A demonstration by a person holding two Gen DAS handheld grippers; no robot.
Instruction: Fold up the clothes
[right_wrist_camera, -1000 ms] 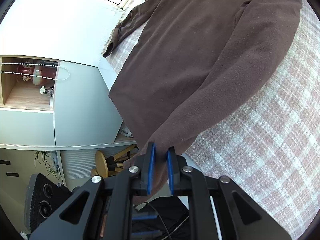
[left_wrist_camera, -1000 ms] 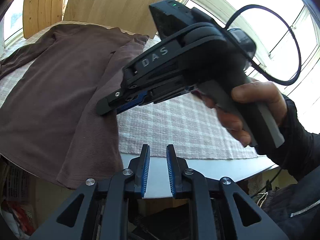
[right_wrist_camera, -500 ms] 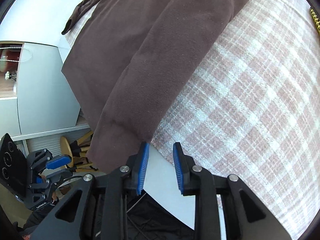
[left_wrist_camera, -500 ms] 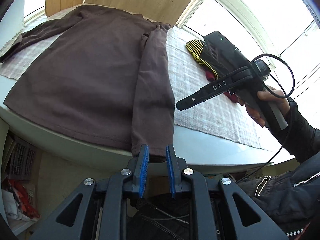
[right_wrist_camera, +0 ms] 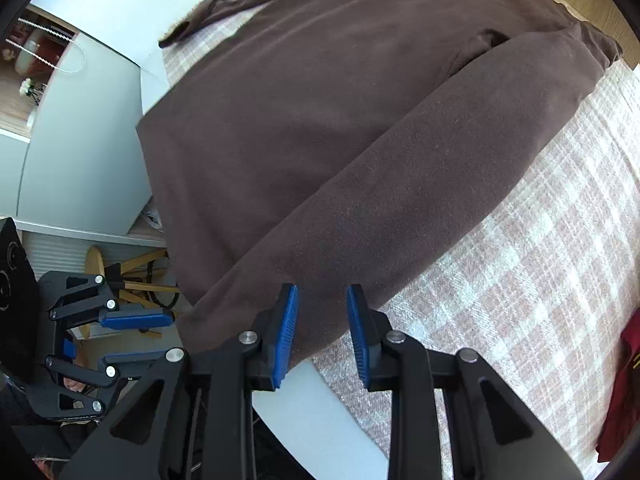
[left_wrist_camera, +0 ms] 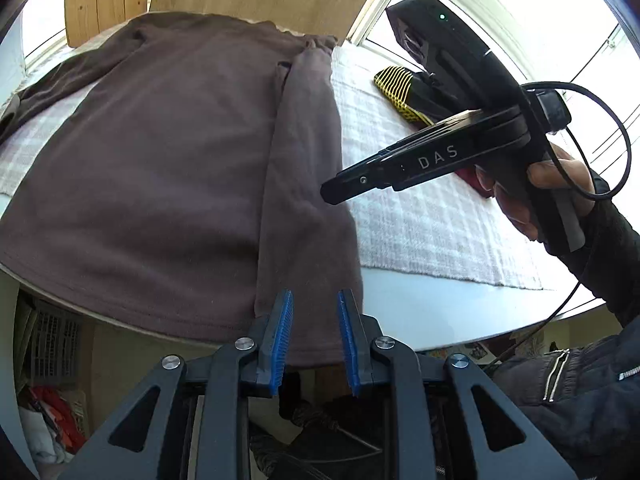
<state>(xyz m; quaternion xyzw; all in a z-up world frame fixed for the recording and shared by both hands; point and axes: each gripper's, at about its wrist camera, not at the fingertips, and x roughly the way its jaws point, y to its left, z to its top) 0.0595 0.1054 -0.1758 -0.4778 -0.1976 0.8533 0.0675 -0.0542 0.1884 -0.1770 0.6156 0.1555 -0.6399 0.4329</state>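
Item: brown long-sleeved fleece top (left_wrist_camera: 168,168), flat on checked-cloth worktop (right_wrist_camera: 520,264), cuff overhanging between opening, empty left hand-held gripper (left_wrist_camera: 312,336); right hand-held gripper (right_wrist_camera: 322,330) part-open above sleeve, gripping nothing; step: sleeve fold beginning; next: pinch sleeve, carry inward.

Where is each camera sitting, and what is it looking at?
Left wrist: sits on the left gripper, looks down over the table edge at the brown shirt; its jaws are opening around the hanging sleeve end; shows the right hand.
Right wrist: sits on the right gripper, looks down at the shirt sleeve and checked cloth; own fingers only.
Shared: the shirt, the cloth, and each sees the other gripper.
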